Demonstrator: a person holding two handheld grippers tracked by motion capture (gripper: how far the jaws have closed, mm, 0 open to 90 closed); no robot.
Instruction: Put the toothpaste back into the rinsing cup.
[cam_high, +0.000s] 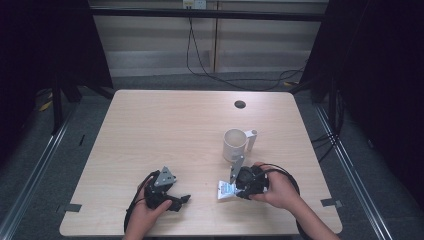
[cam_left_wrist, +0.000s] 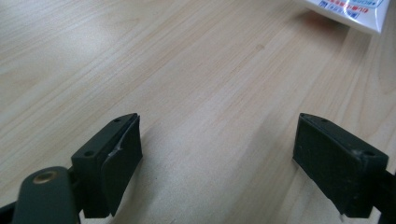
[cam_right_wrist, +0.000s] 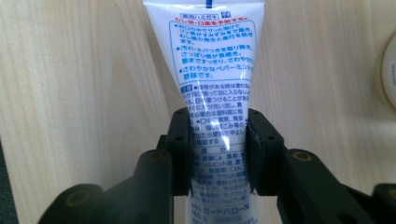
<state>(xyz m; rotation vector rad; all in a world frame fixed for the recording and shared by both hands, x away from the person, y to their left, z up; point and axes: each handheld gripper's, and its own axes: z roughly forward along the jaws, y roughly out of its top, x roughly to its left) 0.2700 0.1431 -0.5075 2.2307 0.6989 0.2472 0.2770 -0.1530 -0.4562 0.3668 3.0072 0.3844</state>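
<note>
Hands come in from the near edge of the pale wood-grain counter (cam_high: 150, 125), each holding a black two-jaw claw. The left claw (cam_high: 181, 200) lies low by the near edge, left of centre, a grey three-cornered plate on top. In the left gripper view its jaws stand spread wide over bare wood (cam_left_wrist: 217, 158), nothing between them, and a corner of the white tube (cam_left_wrist: 348, 11) shows farther off at the upper right.

The right claw (cam_high: 235, 190) sits right of centre, near the front edge, the person's right hand (cam_high: 272, 189) wrapped around its body. It pinches a white squeezable plastic tube printed with blue and red Japanese text (cam_high: 226, 190). In the right gripper view the jaws press against both sides of the tube (cam_right_wrist: 217, 70) partway along its length (cam_right_wrist: 218, 154), and the broad, flat end reaches away over the wood. In the high view the tube points leftward from the claw, low over the counter; whether it touches the wood cannot be told.

Just beyond the right claw stands a white ceramic mug (cam_high: 235, 144), upright, its handle turned to the right. Farther back, a small dark round cable hole (cam_high: 240, 104) is set into the counter near the far edge. Past that edge, black cables (cam_high: 200, 65) trail across grey floor.
</note>
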